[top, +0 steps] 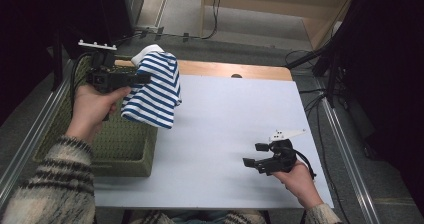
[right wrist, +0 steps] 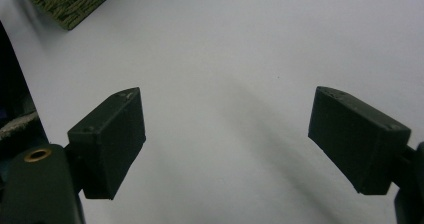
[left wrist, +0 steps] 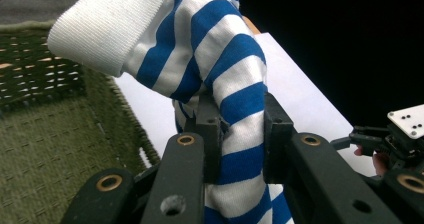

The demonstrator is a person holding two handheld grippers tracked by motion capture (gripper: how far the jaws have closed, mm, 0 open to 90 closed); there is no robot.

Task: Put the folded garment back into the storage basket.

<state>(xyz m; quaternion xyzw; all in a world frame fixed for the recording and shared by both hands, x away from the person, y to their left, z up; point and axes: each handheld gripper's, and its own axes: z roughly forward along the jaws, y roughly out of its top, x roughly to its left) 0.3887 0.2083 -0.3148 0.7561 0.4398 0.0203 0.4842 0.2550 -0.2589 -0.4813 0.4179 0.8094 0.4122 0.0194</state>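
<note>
- As seen from the high view, reading from the left edge: one woven basket [top: 107,144], olive green, on the left end of the worktop [top: 235,134], partly overhanging the white sheet's edge.
- Left gripper [top: 142,78]: raised above the basket's far right corner, jaws pressed together on a fold of cloth; in the left gripper view the fabric is pinched tight between the two black pads.
- Striped garment [top: 155,89]: blue and white bands with a white ribbed cuff [left wrist: 100,26]; hangs from the left gripper, clear of the worktop, its lower hem over the basket's right rim.
- Worktop centre: bare white surface, nothing lying on it.
- Right gripper [top: 255,154]: low at the near right of the worktop, jaws spread wide and holding nothing; the right gripper view shows white surface between them.
- Step in hand, as judged: lowering the garment into the basket. To do it well, carry it leftward until the whole hanging length sits over the basket's inside, lower until the hem rests on the bottom, then release; letting go too near the rim risks cloth draping over the edge.
- Hard to make out: whether the garment is a sock or a sleeve, since its bottom end is cut off in the left gripper view; the basket's contents are hidden behind the hand and cloth.
</note>
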